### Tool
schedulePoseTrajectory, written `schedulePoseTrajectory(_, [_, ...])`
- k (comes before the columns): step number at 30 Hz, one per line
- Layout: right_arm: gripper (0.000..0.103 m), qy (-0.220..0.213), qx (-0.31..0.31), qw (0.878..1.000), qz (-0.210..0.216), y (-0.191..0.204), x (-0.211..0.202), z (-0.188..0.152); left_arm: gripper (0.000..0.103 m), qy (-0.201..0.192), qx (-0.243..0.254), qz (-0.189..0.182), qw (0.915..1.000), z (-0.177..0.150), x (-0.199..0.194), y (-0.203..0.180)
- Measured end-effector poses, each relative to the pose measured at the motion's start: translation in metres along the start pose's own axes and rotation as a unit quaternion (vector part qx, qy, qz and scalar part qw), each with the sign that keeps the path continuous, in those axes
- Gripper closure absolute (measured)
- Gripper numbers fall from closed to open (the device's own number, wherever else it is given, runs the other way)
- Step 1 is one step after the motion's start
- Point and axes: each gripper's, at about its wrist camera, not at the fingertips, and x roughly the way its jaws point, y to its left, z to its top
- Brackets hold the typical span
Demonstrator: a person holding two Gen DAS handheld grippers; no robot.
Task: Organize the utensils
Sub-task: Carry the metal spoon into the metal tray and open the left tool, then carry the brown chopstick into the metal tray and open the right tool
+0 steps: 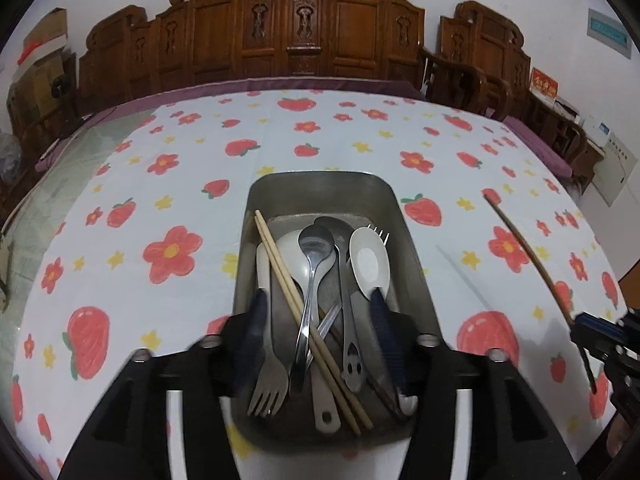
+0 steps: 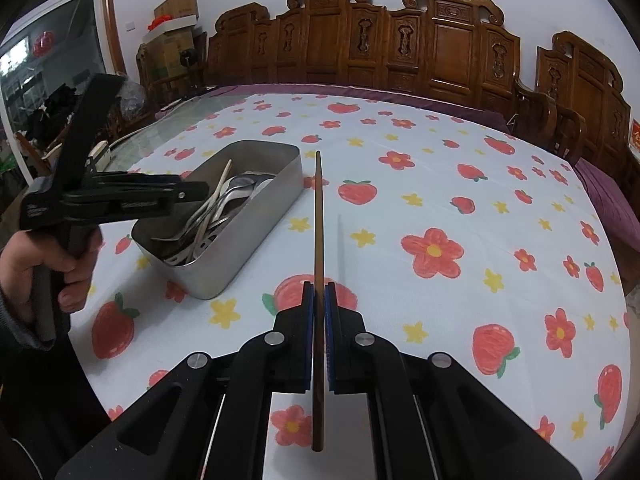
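Two tools are at work over a table (image 2: 460, 184) laid with a strawberry-and-flower cloth. Nearest in the right wrist view, the right tool (image 2: 319, 336) is pressed together on a dark brown chopstick (image 2: 318, 216), pinching it partway up its length so that it juts out past the pads above the cloth. The left tool (image 1: 320, 340) hangs over the near end of a metal tray (image 1: 320, 184) with its jaws spread and nothing between the pads; a person's hand (image 2: 48, 264) grips its handle.

Most of the sorting looks done. The tray already holds a pale pair of chopsticks (image 1: 296, 304), a steel spoon (image 1: 316, 248), a fork (image 1: 269, 384), a white spork (image 1: 370, 260) and several more pieces, heaped and crossing. What seems left is the dark chopstick, not yet in the tray, which lies just left of it.

The left wrist view looks straight down into the tray and tells its contents apart; the right wrist view shows only a tangle above the tray wall. The right view alone shows the pinch on the dark chopstick plainly, and the hand. Beyond the table stand carved wooden chairs (image 2: 440, 48) against the wall.
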Motion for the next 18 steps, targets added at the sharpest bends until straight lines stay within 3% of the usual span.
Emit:
schedulePoseTrajectory(6, [0.097,-0.003,-0.005,1.000,-0.005,0.010,-0.005,0.005,0.013,-0.017,0.017,0.001,0.9997,-0.004,-0.029,-0.001])
schedulePoseTrajectory(10, [0.097,-0.011,-0.005,1.000,-0.004,0.020,-0.015,0.009,0.008,-0.025,0.023,-0.003,0.9994,-0.002,-0.046,0.002])
schedulePoseTrajectory(18, [0.097,-0.018,0.000,1.000,0.001,0.039,-0.024,0.013,0.008,-0.039,0.029,-0.003,0.9988,0.002,-0.074,0.011])
